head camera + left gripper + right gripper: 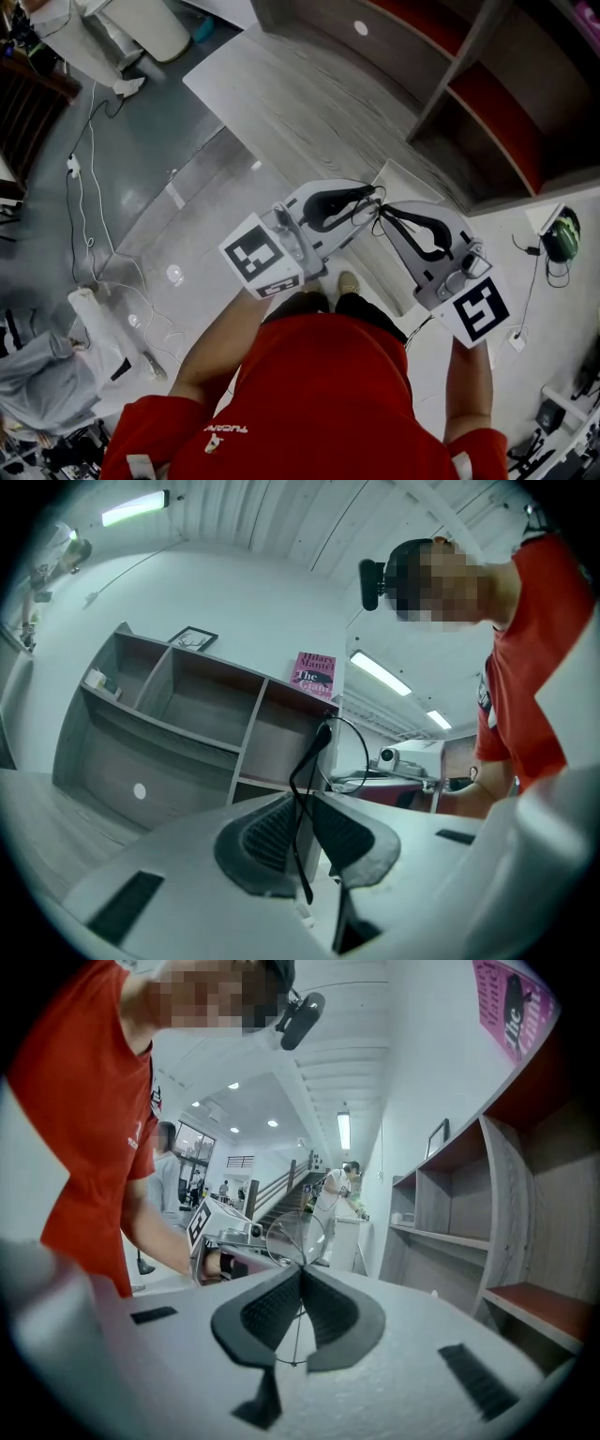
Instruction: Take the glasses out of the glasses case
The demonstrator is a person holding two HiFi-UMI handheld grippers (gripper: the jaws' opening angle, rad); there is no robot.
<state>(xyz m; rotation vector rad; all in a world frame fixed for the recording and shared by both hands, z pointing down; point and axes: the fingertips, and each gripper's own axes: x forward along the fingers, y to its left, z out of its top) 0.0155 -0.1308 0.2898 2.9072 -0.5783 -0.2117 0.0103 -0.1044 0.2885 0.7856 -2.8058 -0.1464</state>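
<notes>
A pink book (314, 672) stands on top of a grey shelf unit (169, 714) on the far side. Its cover reads "Hilary Mantel" above "The Giant". Left of it on the same top stands a small framed picture (192, 637), too small to read. The red shirt (319, 394) of the person carries white print across it, which cannot be read from the head view. Each tool bears a cube with black-and-white square markers, one on the left (262, 255) and one on the right (478, 311).

The shelf unit is split into open compartments. The upper left one holds a few small pale things (94, 679) that cannot be told apart. The other compartments that show have grey walls, and in the head view two of them have red insides.

The glasses (309, 757) are up in the air in front of the person, well above the floor, stretched between the two tools. The left tool (302, 808) is clenched on one dark side arm, which runs down between its ribbed pads, with a round wire-rimmed lens just past the tips. The right tool (300, 1274) is clenched on the thin wire frame, with a clear round lens just beyond its pads. The tips of both tools point toward each other, close together.
</notes>
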